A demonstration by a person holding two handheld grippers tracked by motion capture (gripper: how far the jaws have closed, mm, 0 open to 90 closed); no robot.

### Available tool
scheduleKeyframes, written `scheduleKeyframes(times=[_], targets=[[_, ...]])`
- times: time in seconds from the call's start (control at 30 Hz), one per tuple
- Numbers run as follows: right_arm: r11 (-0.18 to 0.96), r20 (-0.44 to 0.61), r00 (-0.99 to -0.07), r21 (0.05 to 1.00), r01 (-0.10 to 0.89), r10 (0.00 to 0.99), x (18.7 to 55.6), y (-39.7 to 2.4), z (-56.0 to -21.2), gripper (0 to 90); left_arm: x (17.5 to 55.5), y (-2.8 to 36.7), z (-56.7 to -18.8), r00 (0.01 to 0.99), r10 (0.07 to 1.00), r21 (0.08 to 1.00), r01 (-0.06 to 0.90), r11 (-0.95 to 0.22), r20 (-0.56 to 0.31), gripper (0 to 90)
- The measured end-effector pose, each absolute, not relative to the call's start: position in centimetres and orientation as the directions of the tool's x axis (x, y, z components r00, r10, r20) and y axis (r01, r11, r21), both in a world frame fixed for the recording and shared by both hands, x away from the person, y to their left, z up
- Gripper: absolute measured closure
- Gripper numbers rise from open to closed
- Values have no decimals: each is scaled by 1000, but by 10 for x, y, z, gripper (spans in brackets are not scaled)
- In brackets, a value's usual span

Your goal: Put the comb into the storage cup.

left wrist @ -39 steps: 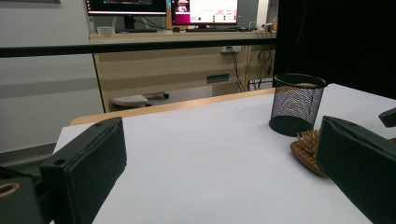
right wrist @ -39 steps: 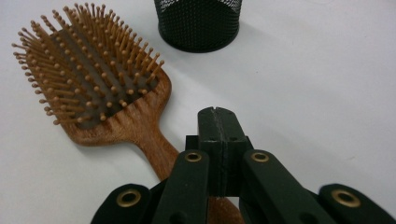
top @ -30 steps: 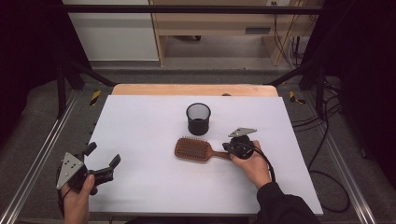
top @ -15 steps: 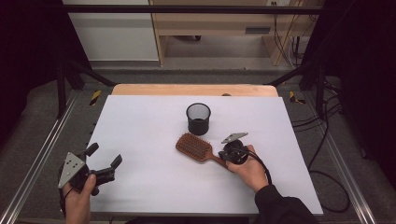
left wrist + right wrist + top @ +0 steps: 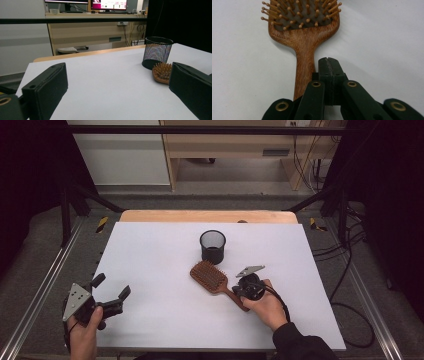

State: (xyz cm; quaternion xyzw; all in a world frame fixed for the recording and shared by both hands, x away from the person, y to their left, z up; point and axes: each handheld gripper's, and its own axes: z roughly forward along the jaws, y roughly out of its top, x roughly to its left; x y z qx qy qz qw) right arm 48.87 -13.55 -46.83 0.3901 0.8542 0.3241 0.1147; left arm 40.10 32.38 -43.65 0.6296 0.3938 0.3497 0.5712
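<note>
Wooden hairbrush (image 5: 211, 276): swung from level to diagonal on the surface (image 5: 150, 265), nudged by closed, empty right tool (image 5: 239, 291) beside its handle; left tool (image 5: 110, 292) open, idle.

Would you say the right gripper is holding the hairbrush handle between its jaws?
No, the right gripper has its jaws shut together beside the hairbrush handle, with nothing between them.
</note>
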Motion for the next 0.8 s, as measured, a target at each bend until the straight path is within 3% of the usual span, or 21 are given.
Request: scheduleKeyframes(times=[0.53,0.7,0.8], targets=[[472,73,-688,675,567,722,484,-134,-443,886,401,325,-436,439,898,995,95,-30,-15,27],[486,68,-705,677,552,706,484,-131,-435,843,401,325,-436,439,898,995,97,-33,-13,27],[486,68,-712,686,542,699,485,-130,-430,758,401,325,-436,438,899,995,97,-34,-12,27]])
